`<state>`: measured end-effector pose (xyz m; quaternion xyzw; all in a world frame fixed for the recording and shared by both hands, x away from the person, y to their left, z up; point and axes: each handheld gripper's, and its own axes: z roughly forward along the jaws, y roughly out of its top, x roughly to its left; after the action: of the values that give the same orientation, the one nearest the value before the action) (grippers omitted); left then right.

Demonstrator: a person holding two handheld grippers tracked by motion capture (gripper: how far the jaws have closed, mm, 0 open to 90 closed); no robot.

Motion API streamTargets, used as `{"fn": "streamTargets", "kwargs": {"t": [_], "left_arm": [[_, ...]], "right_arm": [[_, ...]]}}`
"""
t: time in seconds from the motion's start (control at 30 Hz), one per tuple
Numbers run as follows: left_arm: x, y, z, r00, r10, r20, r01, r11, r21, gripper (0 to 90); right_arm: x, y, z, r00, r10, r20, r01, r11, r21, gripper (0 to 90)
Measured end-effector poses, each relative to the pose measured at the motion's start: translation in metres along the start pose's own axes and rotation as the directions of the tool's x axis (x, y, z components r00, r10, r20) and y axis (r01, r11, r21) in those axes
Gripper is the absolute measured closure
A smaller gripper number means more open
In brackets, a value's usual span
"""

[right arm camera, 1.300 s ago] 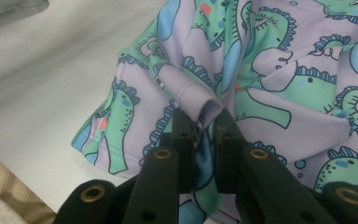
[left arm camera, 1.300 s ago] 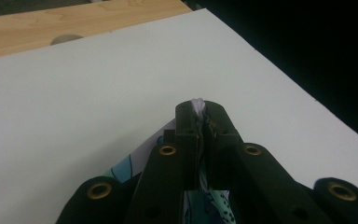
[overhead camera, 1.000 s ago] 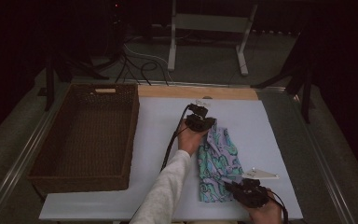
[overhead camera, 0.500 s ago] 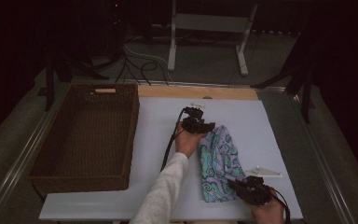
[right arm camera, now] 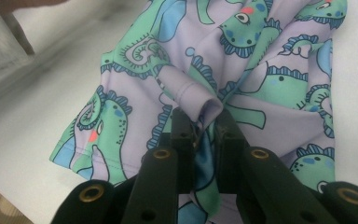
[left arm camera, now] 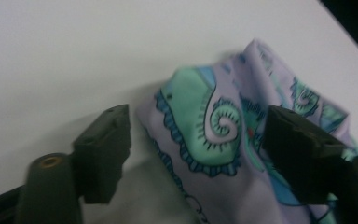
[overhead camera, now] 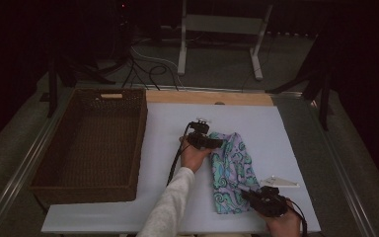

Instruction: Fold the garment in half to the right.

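high view: the patterned cloth (overhead camera: pixel 231 170) lies folded lengthwise on the white worktop (overhead camera: pixel 168 128), right of middle, its near end close to the worktop's front edge; the left tongs (overhead camera: pixel 216 143) sit at its far left corner, the right tongs (overhead camera: pixel 249 195) at its near end; a wicker basket (overhead camera: pixel 86 185) stands at the left edge, well apart, with bare worktop between
left gripper view: left tongs (left arm camera: pixel 193 140) have just been opening, jaws wide apart, cloth corner (left arm camera: pixel 214 126) lying loose between them, bare white surface beyond
right gripper view: right tongs (right arm camera: pixel 200 123) clamped on a raised fold of the cloth (right arm camera: pixel 270 84), whose hem lies near the worktop edge
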<state>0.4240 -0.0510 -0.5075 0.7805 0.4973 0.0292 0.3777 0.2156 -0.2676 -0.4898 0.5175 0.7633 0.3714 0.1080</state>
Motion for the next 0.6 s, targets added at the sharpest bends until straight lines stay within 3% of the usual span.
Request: {"fn": "streamTargets", "kwargs": {"t": [0.13, 0.23, 0.27, 0.3, 0.33, 0.4, 0.47, 0.6], "left_arm": [[-0.0035, -0.0055, 0.0070, 0.9999, 0.013, -0.001, -0.013, 0.9996, 0.025, 19.4], [-0.0050, -0.0074, 0.0081, 0.9998, 0.017, -0.010, -0.017, 0.9996, 0.024, 26.4], [-0.0062, -0.0090, 0.0082, 0.9998, 0.017, 0.011, -0.017, 0.9997, 0.018, 26.4], [-0.0065, -0.0095, 0.0082, 0.9997, 0.019, 0.014, -0.019, 0.9996, 0.020, 37.9], [-0.0064, -0.0098, 0.0082, 0.9997, 0.015, 0.019, -0.015, 0.9997, 0.019, 43.4], [-0.0046, -0.0108, 0.0093, 0.9977, 0.001, 0.068, -0.003, 0.9995, 0.031, 57.7], [-0.0039, -0.0112, 0.0096, 0.9972, 0.013, 0.073, -0.016, 0.9991, 0.039, 69.0], [-0.0020, -0.0109, 0.0090, 0.9962, 0.011, 0.086, -0.014, 0.9991, 0.040, 78.3]], "right_arm": [[0.0000, 0.0001, -0.0003, 1.0000, -0.003, 0.000, 0.003, 1.000, -0.003, 81.4], [-0.0001, 0.0001, -0.0005, 1.0000, -0.003, 0.001, 0.003, 1.000, -0.005, 81.4], [0.0000, 0.0002, -0.0007, 1.0000, -0.002, 0.001, 0.002, 1.000, -0.005, 81.4], [-0.0001, 0.0003, -0.0009, 1.0000, -0.003, -0.001, 0.003, 1.000, -0.006, 81.4], [0.0001, 0.0003, -0.0008, 1.0000, -0.003, -0.002, 0.003, 1.000, -0.006, 81.4], [0.0006, 0.0002, -0.0009, 1.0000, -0.003, -0.001, 0.003, 1.000, -0.008, 81.2], [0.0011, 0.0003, -0.0011, 1.0000, -0.002, 0.001, 0.003, 1.000, -0.012, 80.8], [0.0016, 0.0006, -0.0030, 1.0000, -0.001, 0.007, 0.001, 1.000, -0.019, 80.9]]}}
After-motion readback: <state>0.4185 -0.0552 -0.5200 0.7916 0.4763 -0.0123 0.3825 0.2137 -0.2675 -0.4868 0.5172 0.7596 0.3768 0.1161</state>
